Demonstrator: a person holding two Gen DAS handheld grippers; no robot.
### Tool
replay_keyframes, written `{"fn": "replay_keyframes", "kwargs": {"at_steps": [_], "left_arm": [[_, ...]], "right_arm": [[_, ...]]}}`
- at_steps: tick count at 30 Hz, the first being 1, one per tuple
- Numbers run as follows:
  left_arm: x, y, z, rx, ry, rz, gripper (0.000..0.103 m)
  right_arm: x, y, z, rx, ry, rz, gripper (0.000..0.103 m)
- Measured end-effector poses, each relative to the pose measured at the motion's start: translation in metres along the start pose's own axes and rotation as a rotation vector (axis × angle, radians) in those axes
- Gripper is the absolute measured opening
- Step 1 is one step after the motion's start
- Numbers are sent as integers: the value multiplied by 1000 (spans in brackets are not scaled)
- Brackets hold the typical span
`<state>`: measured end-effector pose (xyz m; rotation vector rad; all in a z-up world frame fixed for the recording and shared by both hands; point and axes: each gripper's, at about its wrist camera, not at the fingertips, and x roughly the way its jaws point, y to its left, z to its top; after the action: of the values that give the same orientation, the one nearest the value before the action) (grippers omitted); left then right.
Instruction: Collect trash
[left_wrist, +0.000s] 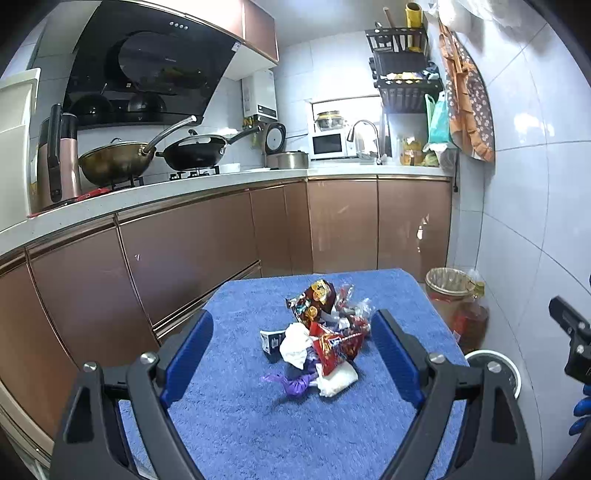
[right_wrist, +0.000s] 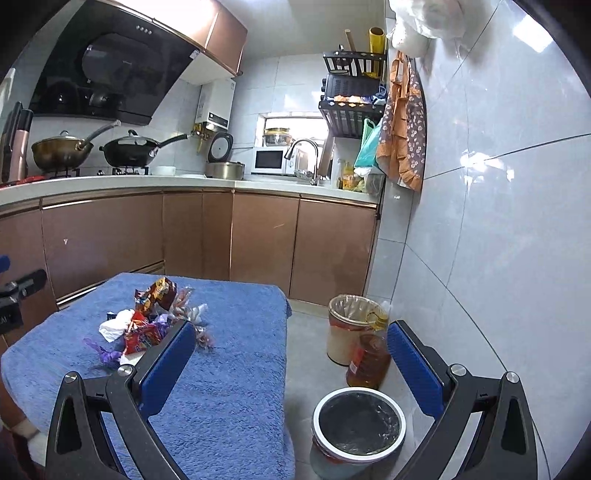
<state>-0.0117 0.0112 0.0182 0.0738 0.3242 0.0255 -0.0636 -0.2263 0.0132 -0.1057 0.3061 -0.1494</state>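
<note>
Left claw (left_wrist: 291, 354) spread wide, empty, aimed at trash pile (left_wrist: 317, 332) on blue towel (left_wrist: 229, 424). Right claw (right_wrist: 291, 365) also spread, empty, over floor above white-rimmed bin (right_wrist: 356, 422). Bin liner looks bare; pile appears untouched. Judgement: nothing collected yet, whole job remains.

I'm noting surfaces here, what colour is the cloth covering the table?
Blue, a plush cloth under the trash pile; clearest in the left wrist view.
</note>
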Motion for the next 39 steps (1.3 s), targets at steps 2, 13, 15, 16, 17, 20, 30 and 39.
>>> {"fn": "replay_keyframes", "kwargs": {"at_steps": [2, 13, 15, 16, 17, 20, 30, 39], "left_arm": [[4, 2, 2, -9, 3, -8, 87], [27, 11, 4, -52, 2, 11, 87], [32, 17, 4, -75, -5, 17, 87], [36, 21, 5, -91, -10, 21, 87], [40, 26, 5, -101, -8, 18, 87], [57, 40, 2, -117, 37, 13, 87], [123, 50, -37, -87, 290, -237, 86], [186, 7, -45, -11, 417, -456, 62]], "right_arm": [[4, 0, -1, -2, 9, -1, 103], [24, 3, 1, -17, 34, -2, 103], [31, 5, 2, -22, 41, 6, 103], [33, 5, 2, -22, 43, 12, 103], [37, 6, 2, -20, 45, 26, 103], [53, 8, 1, -10, 75, 81, 103], [137, 26, -20, 52, 279, 351, 96], [213, 44, -29, 57, 407, 534, 64]]}}
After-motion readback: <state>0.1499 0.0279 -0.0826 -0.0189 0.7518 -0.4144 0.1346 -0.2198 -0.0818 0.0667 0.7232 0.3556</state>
